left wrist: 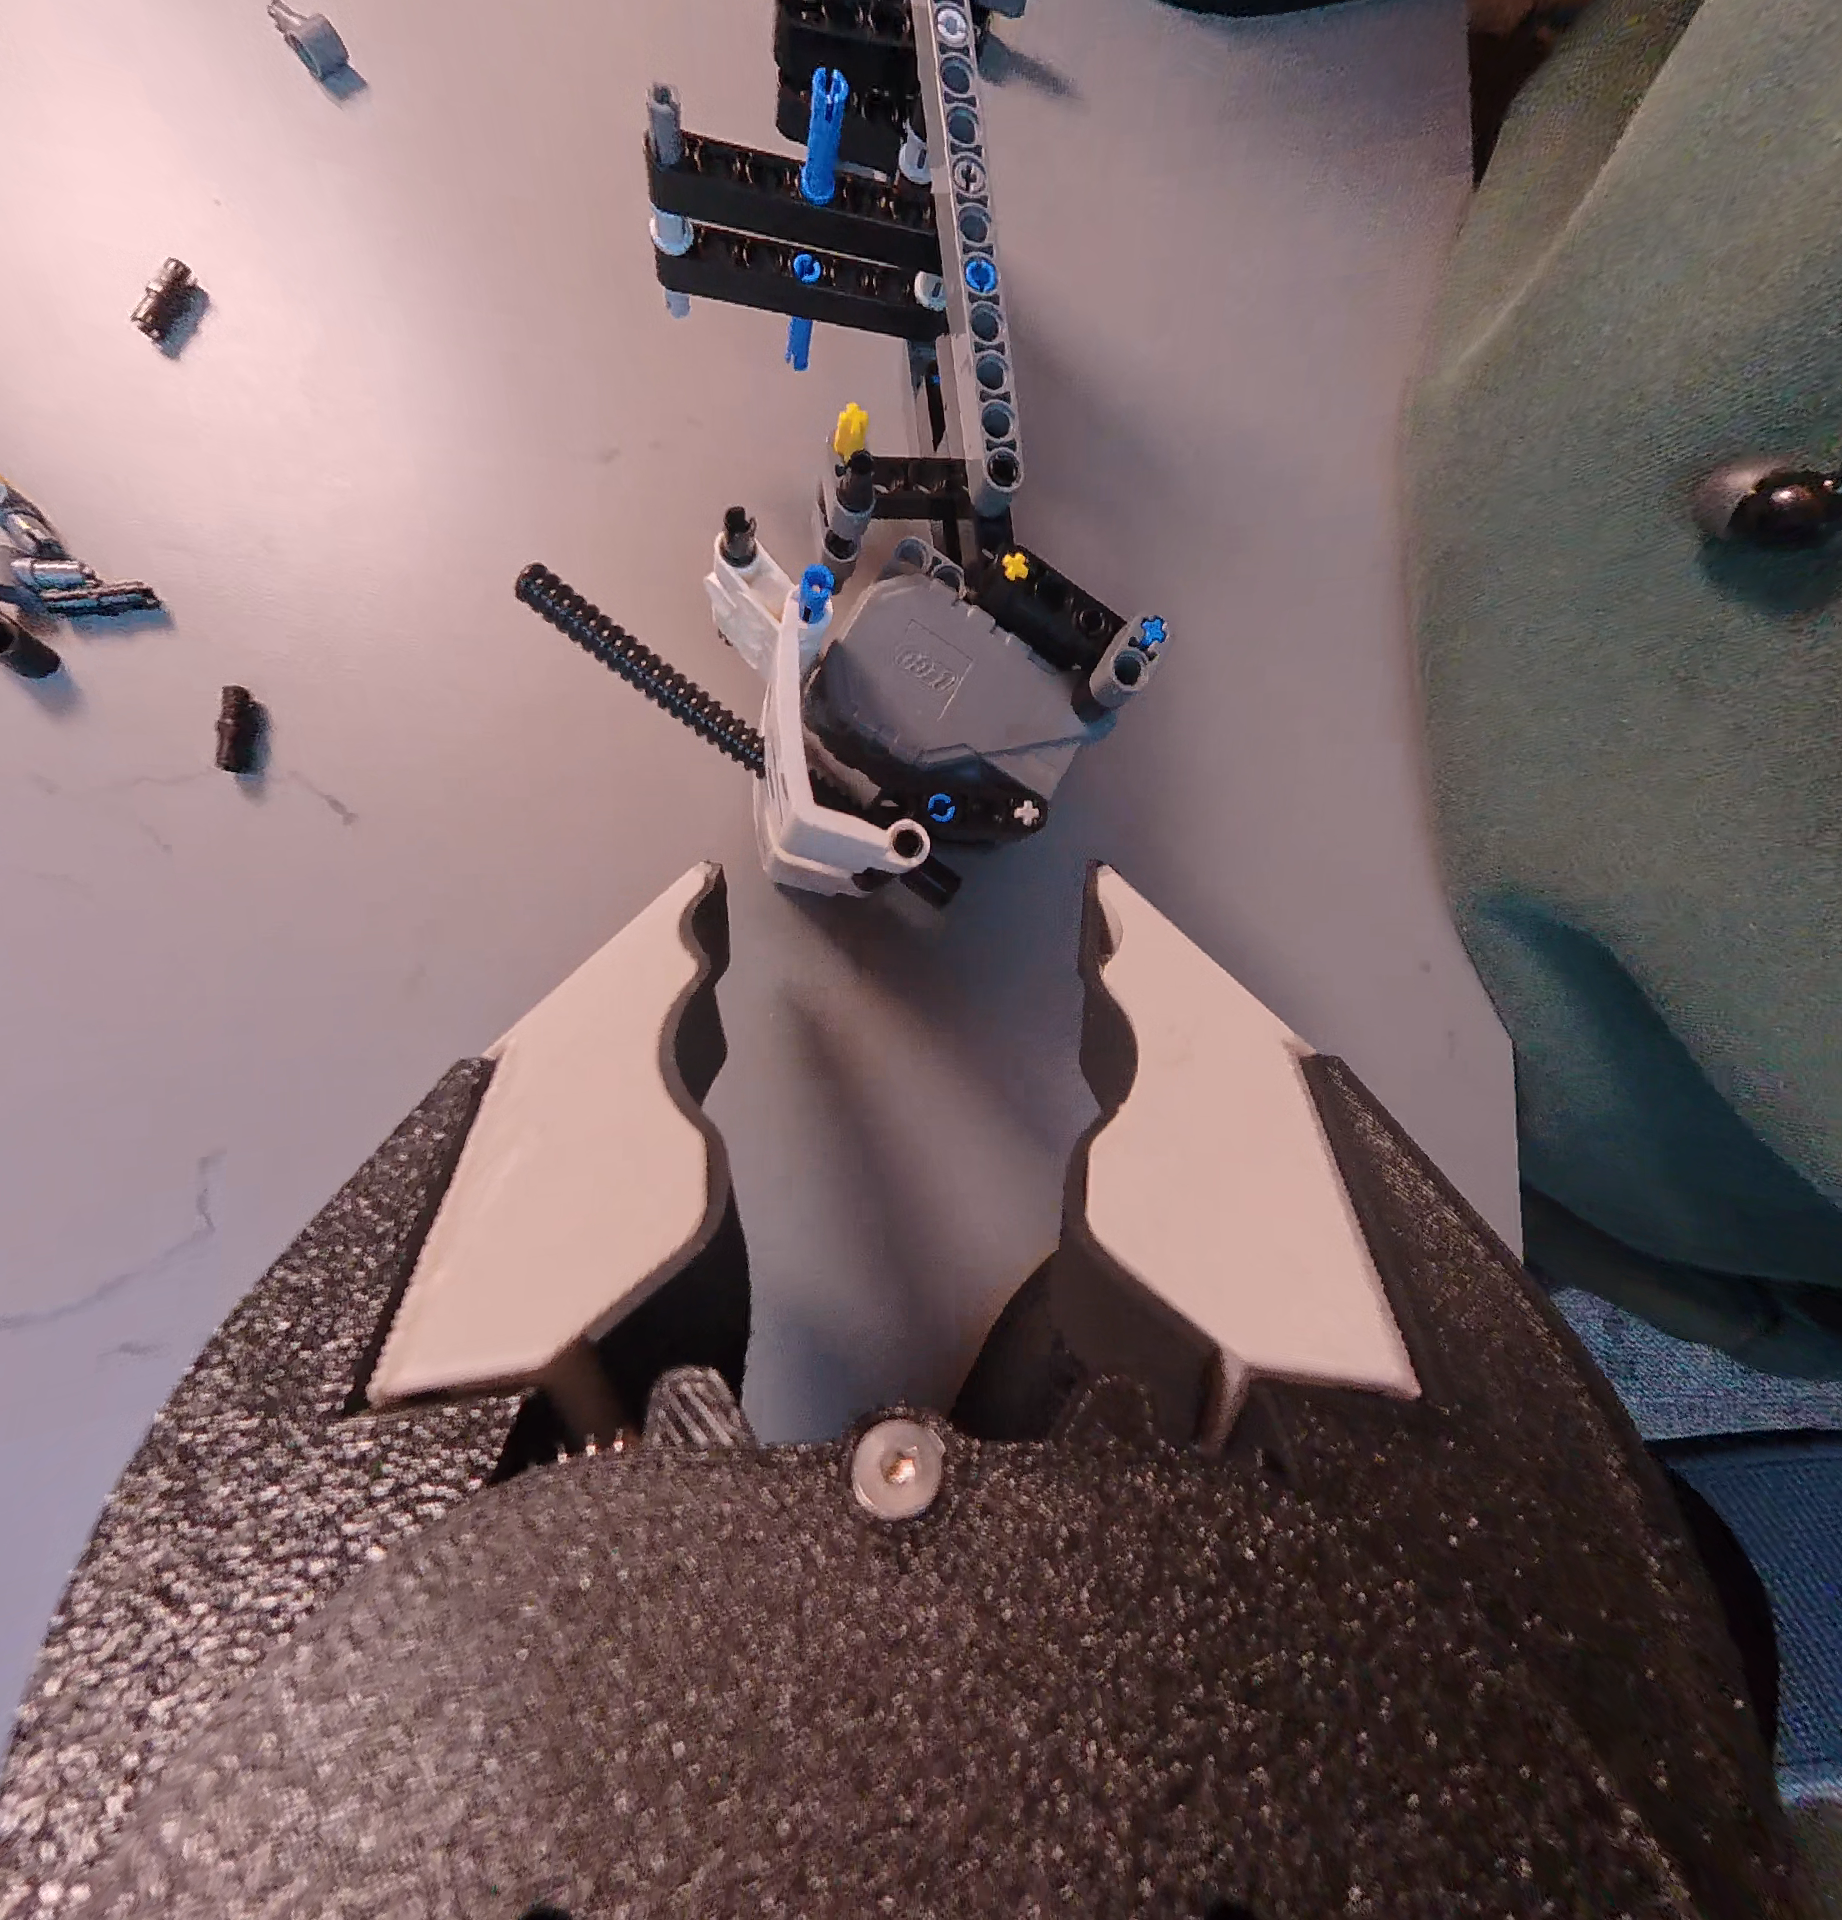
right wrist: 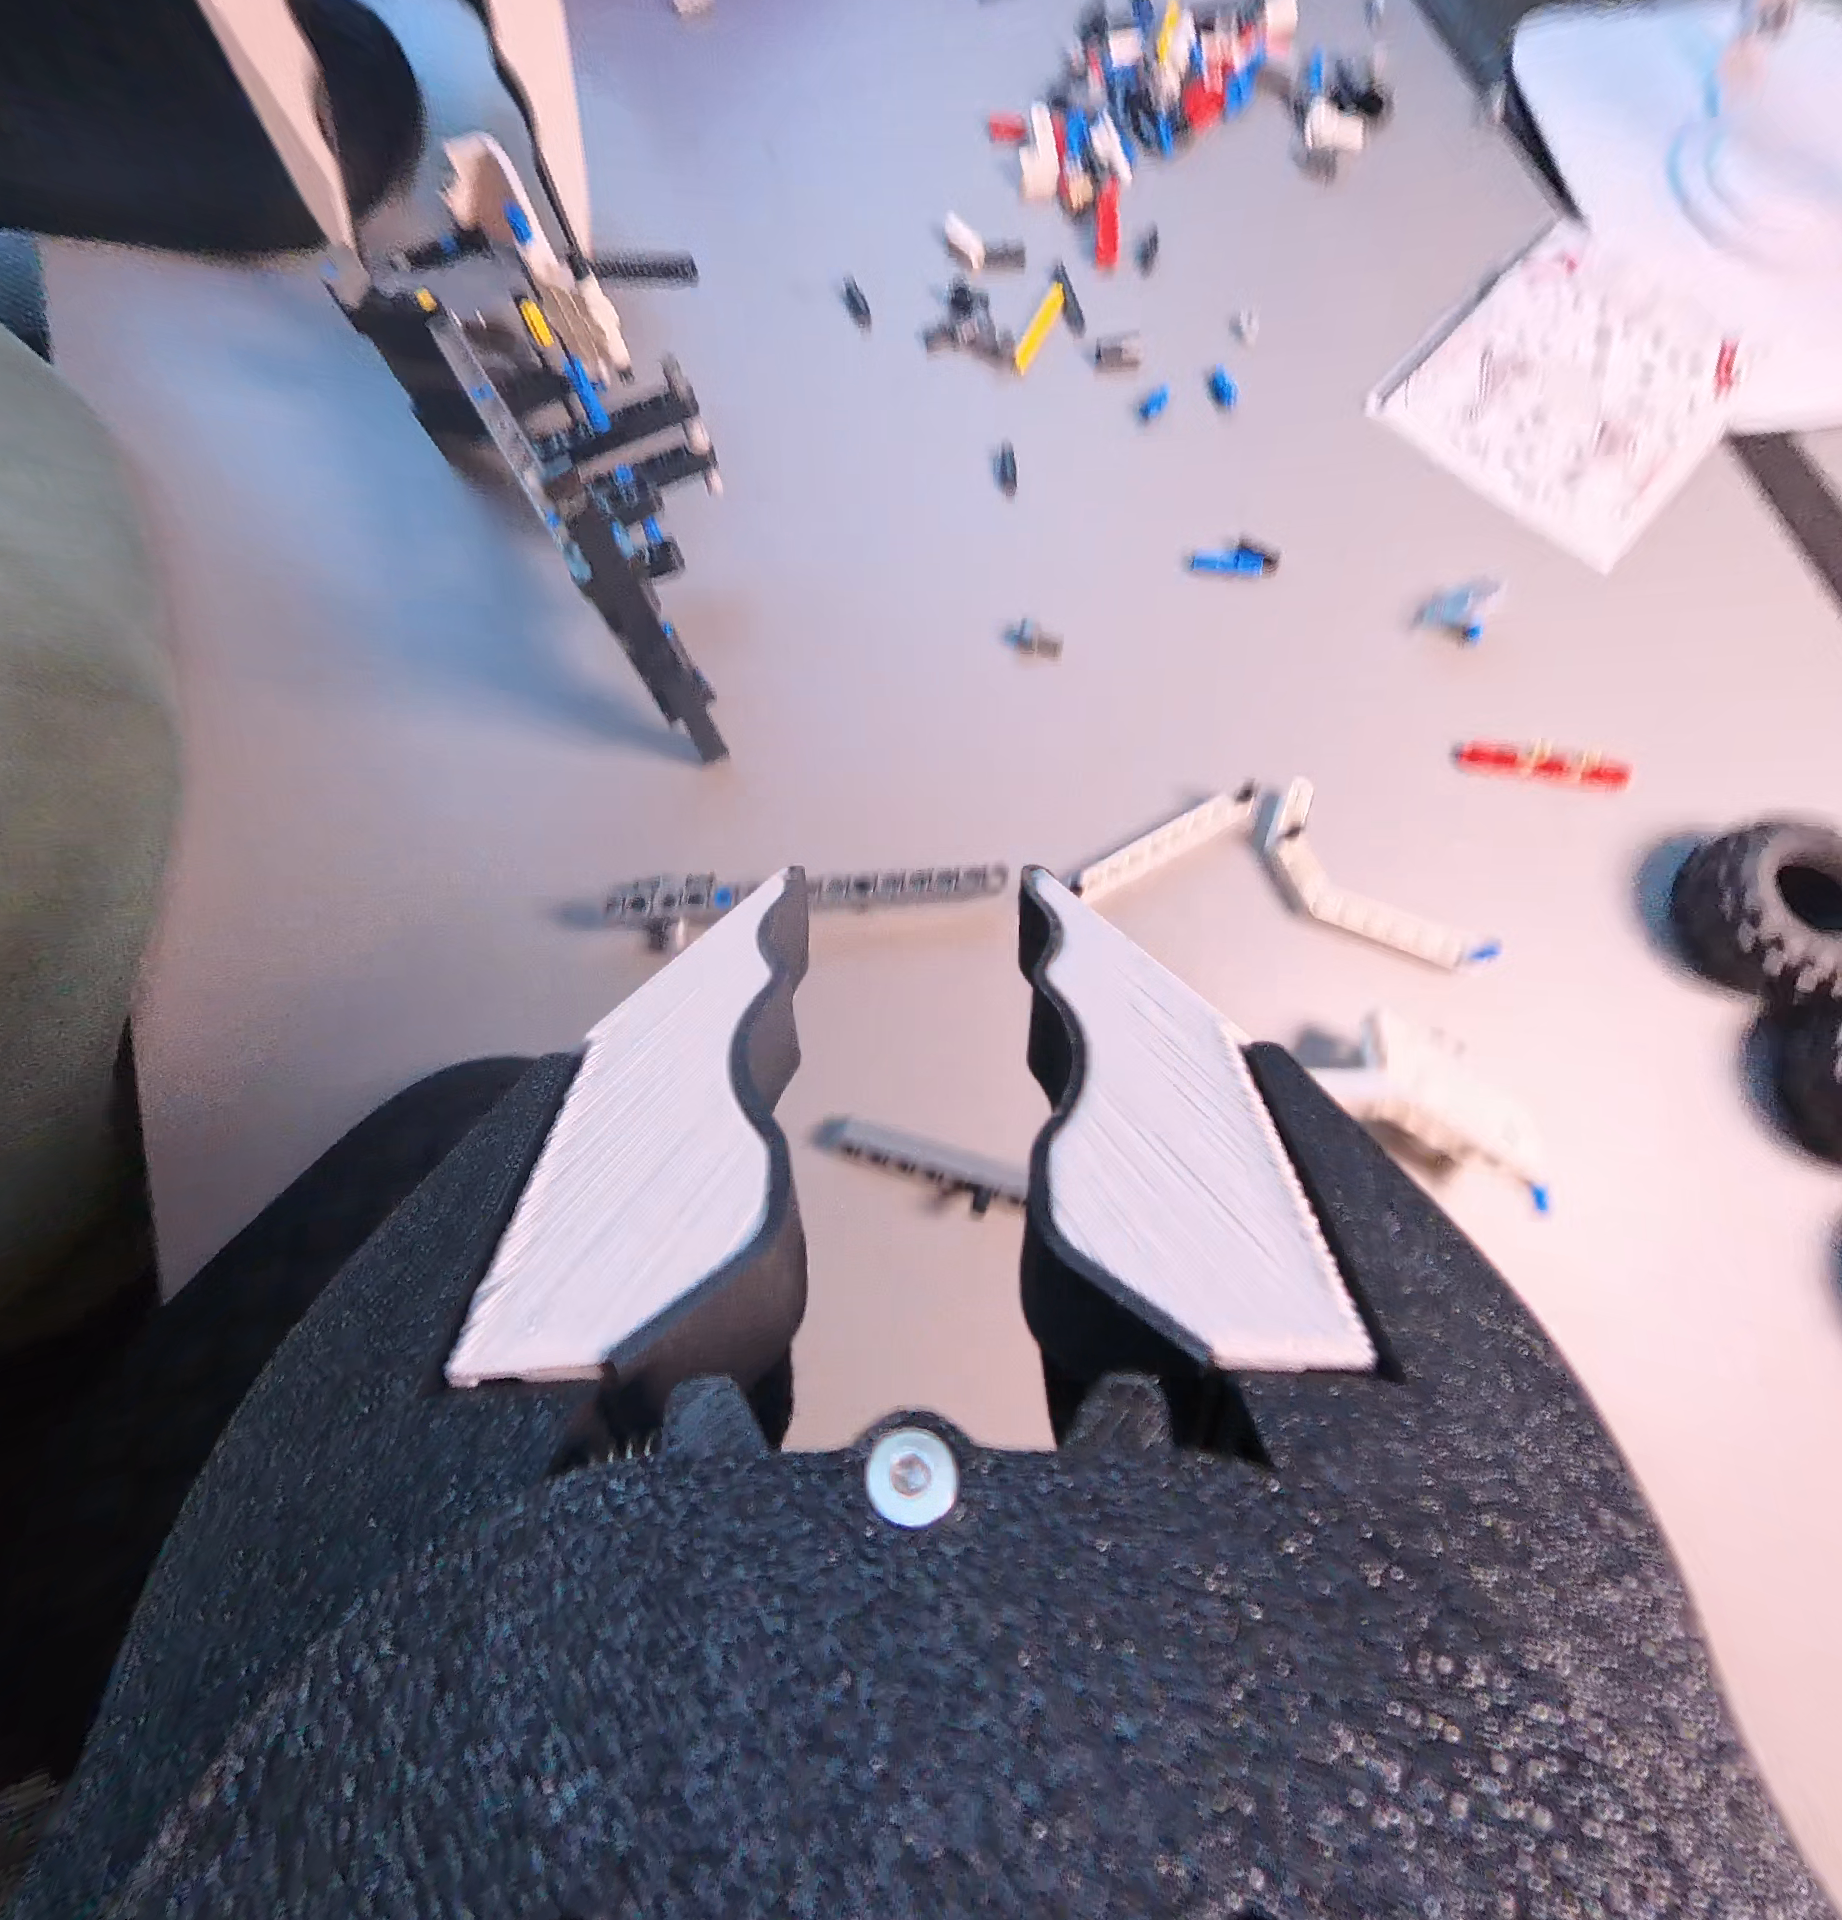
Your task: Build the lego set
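Note:
The partly built lego model [left wrist: 927,623] lies on the grey table: black and grey beams, blue and yellow pins, a grey block, a white angled piece and a black ribbed hose. My left gripper [left wrist: 901,883] is open and empty, its tips just short of the model's white end. In the blurred right wrist view the model [right wrist: 584,457] lies at the upper left. My right gripper [right wrist: 912,883] is open and empty above the table, near a dark grey beam [right wrist: 896,885] and white beams [right wrist: 1343,894].
Loose small black and grey pieces [left wrist: 174,301] lie left of the model. A person's green sleeve [left wrist: 1675,623] fills the right side. In the right wrist view a pile of coloured pieces [right wrist: 1156,94], an instruction booklet [right wrist: 1561,405], black tyres [right wrist: 1800,935] and a red beam [right wrist: 1540,767] lie around. About 30 cm separates my left fingertips from my right. It is some 20 cm from my right tips to the red beam [right wrist: 1540,767].

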Demonstrator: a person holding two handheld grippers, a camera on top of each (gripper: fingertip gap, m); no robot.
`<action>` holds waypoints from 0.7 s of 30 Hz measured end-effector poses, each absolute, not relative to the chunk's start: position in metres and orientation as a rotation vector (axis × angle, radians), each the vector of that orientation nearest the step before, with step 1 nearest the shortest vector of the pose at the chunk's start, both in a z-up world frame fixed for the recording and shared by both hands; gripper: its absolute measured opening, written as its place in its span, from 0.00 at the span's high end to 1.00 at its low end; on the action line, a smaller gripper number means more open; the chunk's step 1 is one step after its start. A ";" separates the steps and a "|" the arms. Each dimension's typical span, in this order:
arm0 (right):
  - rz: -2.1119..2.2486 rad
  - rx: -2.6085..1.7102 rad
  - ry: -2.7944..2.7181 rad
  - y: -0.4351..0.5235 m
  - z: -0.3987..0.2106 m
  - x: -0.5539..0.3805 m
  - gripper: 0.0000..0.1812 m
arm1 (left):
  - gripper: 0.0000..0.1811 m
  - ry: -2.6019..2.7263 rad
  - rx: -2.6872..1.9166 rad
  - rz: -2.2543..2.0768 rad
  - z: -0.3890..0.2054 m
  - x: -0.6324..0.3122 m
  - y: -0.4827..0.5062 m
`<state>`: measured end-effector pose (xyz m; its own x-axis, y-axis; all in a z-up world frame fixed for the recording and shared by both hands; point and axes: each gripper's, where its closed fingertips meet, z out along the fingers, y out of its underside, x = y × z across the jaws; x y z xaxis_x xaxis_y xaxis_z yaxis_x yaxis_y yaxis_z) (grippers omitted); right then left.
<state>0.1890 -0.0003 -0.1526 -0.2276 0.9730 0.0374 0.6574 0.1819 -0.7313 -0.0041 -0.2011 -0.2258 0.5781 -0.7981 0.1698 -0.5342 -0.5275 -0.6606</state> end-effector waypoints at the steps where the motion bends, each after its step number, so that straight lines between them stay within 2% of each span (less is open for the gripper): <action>1: 0.793 -1.586 -1.950 -0.003 -0.160 0.197 0.78 | 0.63 1.051 -2.238 -0.633 -0.222 -0.006 -0.202; 7: 0.827 -1.961 -1.736 -0.041 -0.202 0.190 0.77 | 0.65 0.838 -1.993 -0.720 -0.160 -0.015 -0.184; 11: 0.791 -2.089 -1.627 -0.046 -0.226 0.167 0.76 | 0.67 0.699 -1.913 -0.597 -0.134 -0.026 -0.154; 15: 0.677 -2.075 -1.625 -0.031 -0.229 0.161 0.93 | 0.68 0.658 -1.911 -0.541 -0.130 -0.019 -0.138; 16: 0.639 -2.062 -1.639 -0.028 -0.230 0.162 0.92 | 0.69 0.645 -1.910 -0.548 -0.131 -0.016 -0.136; 18: 0.607 -2.063 -1.663 -0.028 -0.233 0.165 0.85 | 0.69 0.634 -1.914 -0.552 -0.137 -0.012 -0.133; 21: 0.598 -2.055 -1.640 -0.027 -0.229 0.166 0.81 | 0.70 0.622 -1.926 -0.553 -0.147 -0.010 -0.130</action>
